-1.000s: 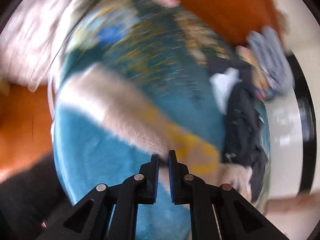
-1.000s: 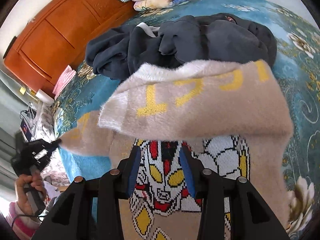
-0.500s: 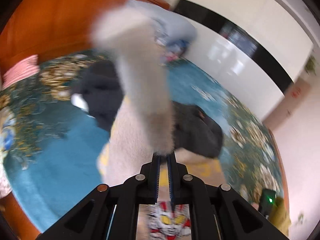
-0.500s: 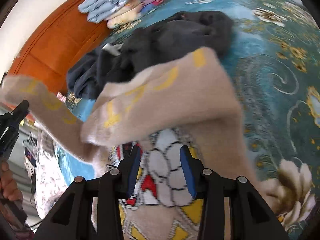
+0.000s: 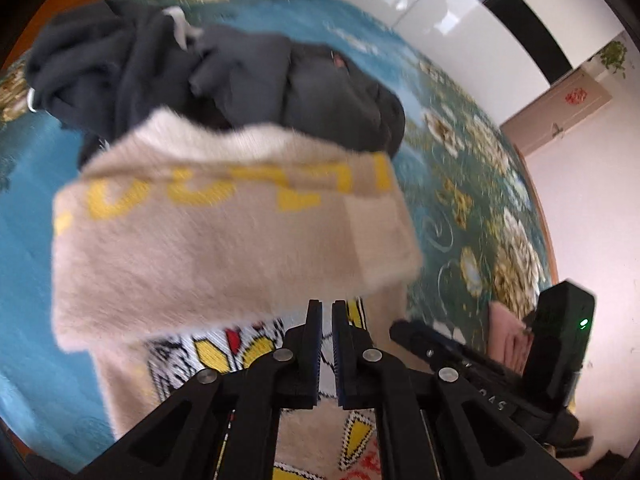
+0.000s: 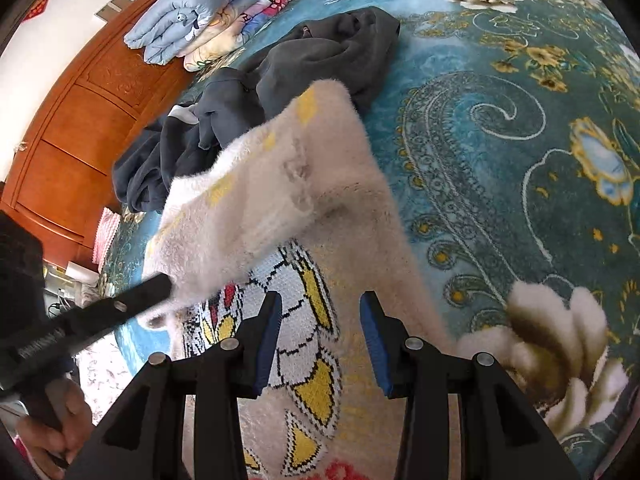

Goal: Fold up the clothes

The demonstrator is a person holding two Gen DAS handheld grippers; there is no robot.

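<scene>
A fuzzy beige sweater with a cartoon figure knitted on its front lies on the bed. Its sleeve, with yellow letters, is stretched across the body, held slightly above it. My left gripper is shut on the sleeve's end; in the right wrist view the left gripper comes in from the left with the sleeve at its tips. My right gripper hovers open over the cartoon figure, with nothing between its fingers. The right gripper also shows at the right of the left wrist view.
A dark crumpled garment pile lies just beyond the sweater. Folded quilts rest against the wooden headboard. The teal floral blanket spreads to the right. A person's hand holds the left gripper's handle.
My left gripper has carried the sleeve from the far left, up and across over the sweater's body. The right gripper has stayed open over the cartoon figure.
</scene>
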